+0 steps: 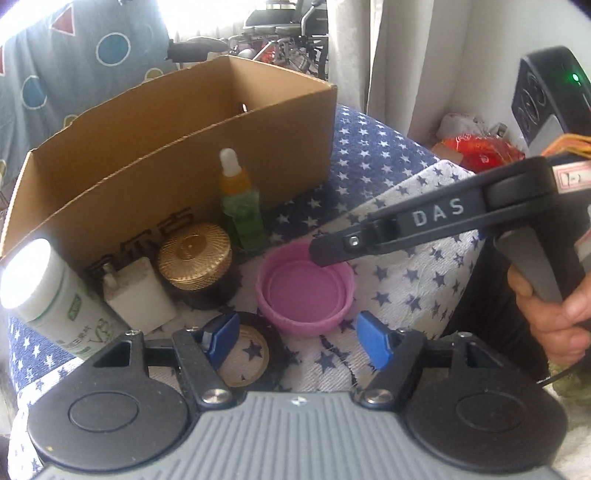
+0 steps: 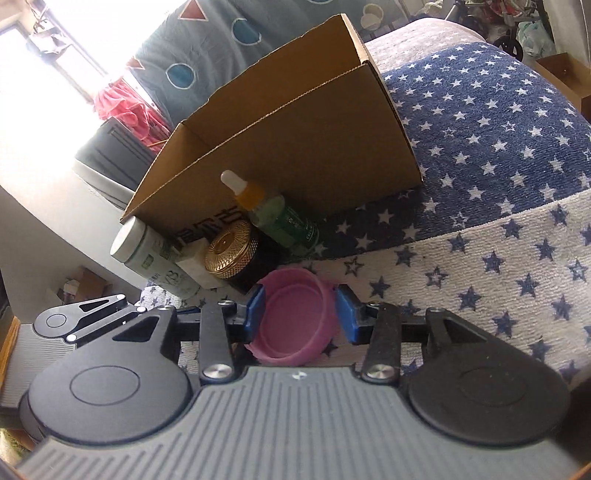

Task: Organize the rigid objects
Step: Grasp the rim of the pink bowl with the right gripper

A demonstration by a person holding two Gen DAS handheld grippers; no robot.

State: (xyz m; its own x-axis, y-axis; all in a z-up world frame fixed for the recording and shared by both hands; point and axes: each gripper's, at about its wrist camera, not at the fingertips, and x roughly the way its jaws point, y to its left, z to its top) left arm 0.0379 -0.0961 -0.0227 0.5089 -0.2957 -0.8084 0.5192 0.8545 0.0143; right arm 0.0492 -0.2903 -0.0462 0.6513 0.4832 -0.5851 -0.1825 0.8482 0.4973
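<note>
A pink lid (image 1: 304,291) lies hollow side up on the star-print cloth (image 1: 424,266). My right gripper (image 2: 301,314) stands around the pink lid (image 2: 295,317), a blue finger close on each side and no clear press; its black finger (image 1: 332,251) reaches over the lid's rim. My left gripper (image 1: 297,338) is open and holds nothing, just short of the lid. A black ring (image 1: 271,354) lies under its left finger. In front of the cardboard box (image 1: 184,147) stand a green dropper bottle (image 1: 240,210), a gold-topped black jar (image 1: 195,258), a white block (image 1: 138,291) and a leaning white bottle (image 1: 55,295).
A hand (image 1: 554,314) holds the right gripper's handle at the right. A black device with a green light (image 1: 550,92) and a red packet (image 1: 480,151) sit beyond the cloth's right edge. Curtains and a wheeled chair (image 1: 284,29) stand behind the box.
</note>
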